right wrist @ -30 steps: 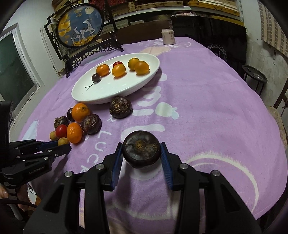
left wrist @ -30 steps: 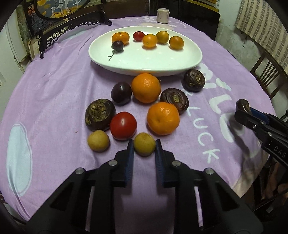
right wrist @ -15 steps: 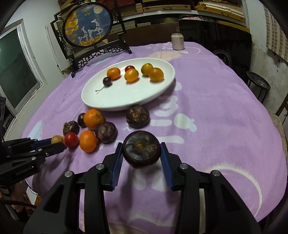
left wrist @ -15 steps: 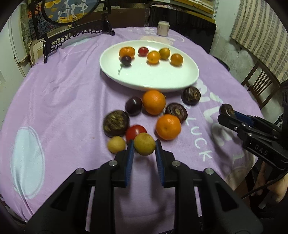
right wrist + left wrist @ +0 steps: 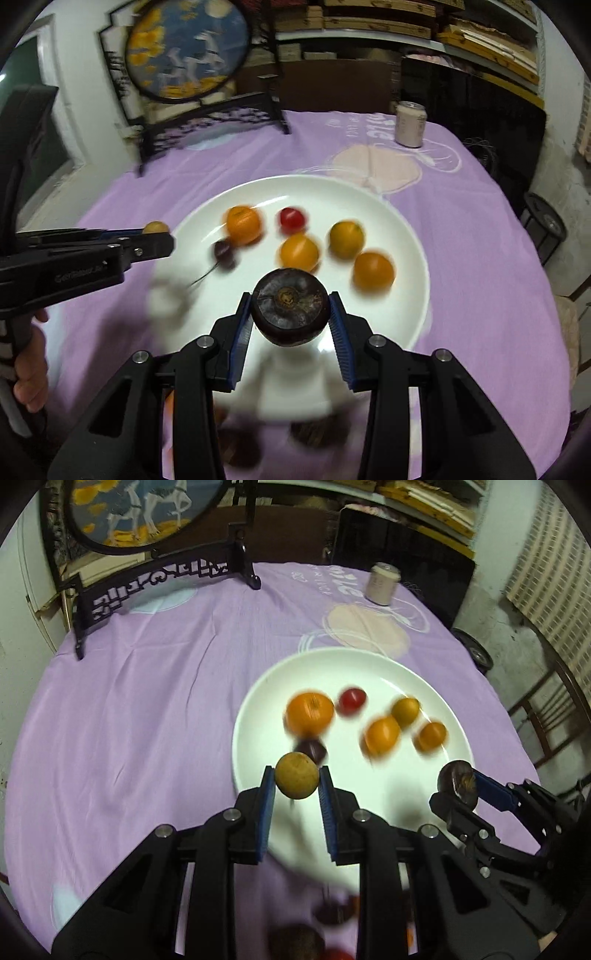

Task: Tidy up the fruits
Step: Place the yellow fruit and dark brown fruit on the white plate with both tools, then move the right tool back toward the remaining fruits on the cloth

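My left gripper is shut on a small yellow-brown fruit and holds it in the air over the near left rim of the white plate. My right gripper is shut on a dark purple mangosteen above the plate's near side. The plate holds an orange, a red tomato, a dark cherry and three small yellow-orange fruits. The right gripper also shows in the left wrist view, and the left gripper in the right wrist view.
Blurred dark and red fruits lie on the purple cloth below the grippers. A can stands at the table's far side. A round painted screen on a black stand stands at the back left. A chair is at the right.
Both grippers have lifted with their fruits and moved forward from the cloth to above the plate. The loose fruits on the cloth now lie beneath and behind them.
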Motion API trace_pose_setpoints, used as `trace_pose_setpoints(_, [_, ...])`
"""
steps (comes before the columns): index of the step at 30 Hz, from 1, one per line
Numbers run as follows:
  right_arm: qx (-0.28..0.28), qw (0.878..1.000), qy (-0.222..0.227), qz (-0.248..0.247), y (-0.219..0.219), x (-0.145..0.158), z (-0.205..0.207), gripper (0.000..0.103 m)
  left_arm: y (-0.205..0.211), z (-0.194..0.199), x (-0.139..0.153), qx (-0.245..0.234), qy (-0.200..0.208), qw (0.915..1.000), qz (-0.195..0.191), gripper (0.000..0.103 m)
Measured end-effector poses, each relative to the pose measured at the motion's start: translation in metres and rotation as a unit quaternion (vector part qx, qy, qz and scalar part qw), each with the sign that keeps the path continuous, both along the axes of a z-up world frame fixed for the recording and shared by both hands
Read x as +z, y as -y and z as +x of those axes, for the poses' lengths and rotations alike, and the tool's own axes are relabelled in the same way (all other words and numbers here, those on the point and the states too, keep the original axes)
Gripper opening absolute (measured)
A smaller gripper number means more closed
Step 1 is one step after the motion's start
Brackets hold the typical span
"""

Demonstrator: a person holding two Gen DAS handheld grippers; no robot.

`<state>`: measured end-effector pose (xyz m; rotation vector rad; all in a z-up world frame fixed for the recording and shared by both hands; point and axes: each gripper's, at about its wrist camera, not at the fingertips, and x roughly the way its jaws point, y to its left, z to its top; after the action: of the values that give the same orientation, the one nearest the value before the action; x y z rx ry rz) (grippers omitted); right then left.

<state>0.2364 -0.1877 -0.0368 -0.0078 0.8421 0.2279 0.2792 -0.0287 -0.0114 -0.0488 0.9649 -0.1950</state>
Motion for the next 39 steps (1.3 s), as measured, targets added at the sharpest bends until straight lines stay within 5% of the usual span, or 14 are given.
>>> trace_pose_setpoints(6, [-0.008,0.999,-0.031,0.028,0.011,-0.016,0.039,0.041,0.003,0.038,-0.022,0.006,-0.026,0.9996,0.007,0.024])
trace_pose_setpoints(14, [-0.02,1.0,-0.023,-0.004,0.008,-0.021,0.052,0.041,0.003,0.049,-0.028,0.005,-0.033,0.9994,0.013,0.024])
trace_pose_setpoints(16, [-0.02,1.0,-0.016,-0.011,0.007,-0.022,0.054,0.045,0.004,0.049,-0.026,0.005,-0.032,0.9994,0.012,0.037])
trace_pose_setpoints(17, [-0.021,1.0,-0.012,-0.016,0.006,-0.021,0.053,0.054,0.003,0.048,-0.024,0.007,-0.029,0.9995,0.01,0.062])
trace_pose_setpoints(18, [-0.024,0.999,-0.003,-0.025,0.005,-0.018,0.052,0.057,0.003,0.047,-0.021,0.009,-0.022,0.9997,0.008,0.072])
trace_pose_setpoints(21, [-0.029,0.999,0.008,-0.041,0.006,-0.009,0.045,0.057,0.001,0.037,-0.009,0.007,-0.004,0.9999,0.009,0.073])
trace_pose_setpoints(27, [-0.026,0.999,0.021,-0.029,0.017,0.017,-0.005,0.058,-0.012,-0.018,0.012,-0.001,0.023,0.9997,-0.005,0.087])
trace_pose_setpoints(33, [-0.023,0.999,0.047,-0.015,0.019,0.026,-0.084,0.088,-0.028,-0.096,0.009,0.004,0.062,0.998,0.006,0.091])
trace_pose_setpoints(39, [-0.02,0.998,0.063,-0.022,0.012,0.034,-0.122,0.09,-0.055,-0.144,-0.001,0.041,0.07,0.9967,0.007,0.091])
